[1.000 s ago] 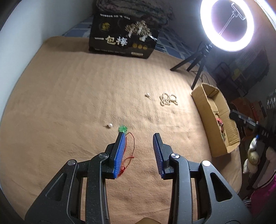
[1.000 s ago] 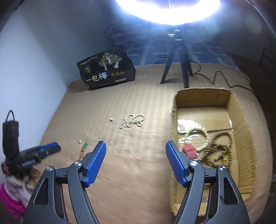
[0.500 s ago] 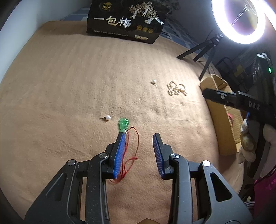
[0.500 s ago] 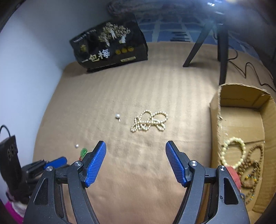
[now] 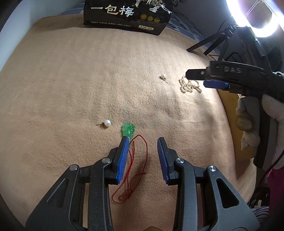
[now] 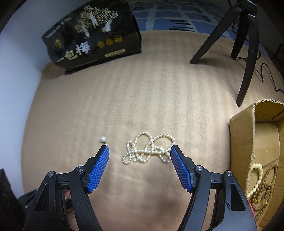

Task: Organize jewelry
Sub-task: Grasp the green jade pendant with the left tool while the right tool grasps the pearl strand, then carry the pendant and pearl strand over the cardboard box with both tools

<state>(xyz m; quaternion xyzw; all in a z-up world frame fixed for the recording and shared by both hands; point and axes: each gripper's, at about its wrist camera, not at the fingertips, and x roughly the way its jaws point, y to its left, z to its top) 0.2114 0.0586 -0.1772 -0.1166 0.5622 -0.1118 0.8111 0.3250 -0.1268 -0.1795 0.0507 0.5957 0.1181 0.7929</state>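
Note:
A green pendant (image 5: 128, 130) on a red cord (image 5: 137, 163) lies on the tan blanket (image 5: 71, 80). My left gripper (image 5: 142, 140) hovers open over the cord, its left pad just behind the pendant. A pearl earring (image 5: 107, 123) lies to the pendant's left, another pearl earring (image 5: 162, 76) farther back. My right gripper (image 6: 139, 148) stands open just behind a tangled pearl necklace (image 6: 148, 149), nothing between its pads. That pearl necklace (image 5: 189, 86) shows in the left wrist view under the right gripper (image 5: 215, 83), held by a gloved hand (image 5: 257, 117).
A cardboard box (image 6: 255, 152) at the right holds several bead bracelets (image 6: 261, 184). A black printed bag (image 6: 92, 35) stands at the back. Black tripod legs (image 6: 246, 58) with a cable rise at the back right, under a ring light (image 5: 252, 16).
Both grippers have sunk toward the blanket. The right one swung left, away from the box, and now frames the pearl necklace. The left one closed in on the green pendant. Jaw widths are unchanged.

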